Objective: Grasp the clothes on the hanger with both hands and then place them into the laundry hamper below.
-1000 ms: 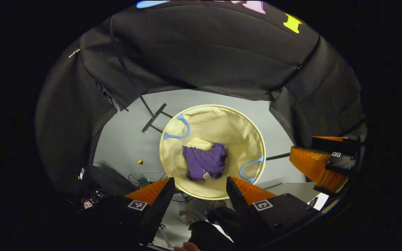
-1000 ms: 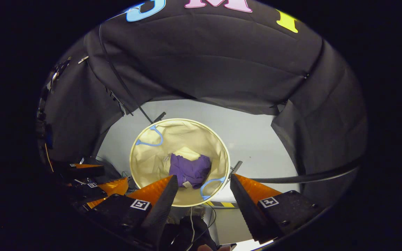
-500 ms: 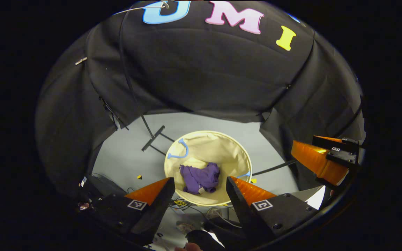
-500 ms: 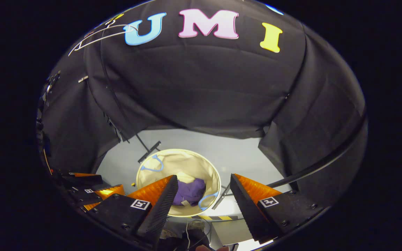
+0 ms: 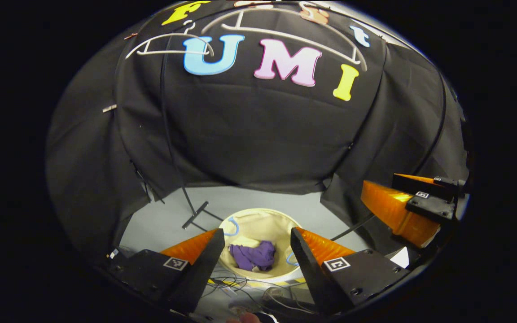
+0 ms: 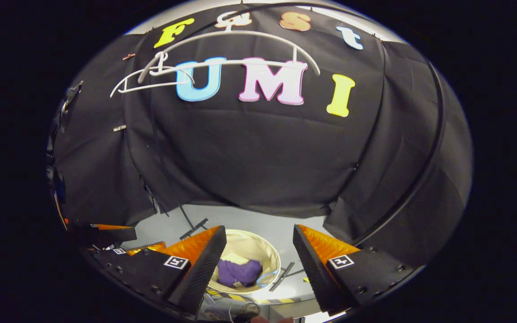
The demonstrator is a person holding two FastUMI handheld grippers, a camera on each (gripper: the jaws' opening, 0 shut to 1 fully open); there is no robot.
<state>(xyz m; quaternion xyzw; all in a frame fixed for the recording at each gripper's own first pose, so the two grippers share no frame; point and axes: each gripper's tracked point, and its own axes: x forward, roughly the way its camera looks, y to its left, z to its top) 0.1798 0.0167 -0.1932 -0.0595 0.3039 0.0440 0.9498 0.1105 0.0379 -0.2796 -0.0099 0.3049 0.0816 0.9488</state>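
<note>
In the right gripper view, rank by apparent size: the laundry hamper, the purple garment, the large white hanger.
1. White hanger, widest across the view.
2. Laundry hamper, partly hidden by a finger.
3. Purple garment, lying inside the hamper.
Fisheye distortion and differing distance make hanger versus hamper uncertain.

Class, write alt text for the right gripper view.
A purple garment lies in a cream laundry hamper on the grey floor, seen between the open right hand-held gripper. Bare white hangers hang above.

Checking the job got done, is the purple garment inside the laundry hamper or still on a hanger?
Inside. The purple garment lies crumpled at the bottom of the laundry hamper; the white hangers hang bare.
</note>
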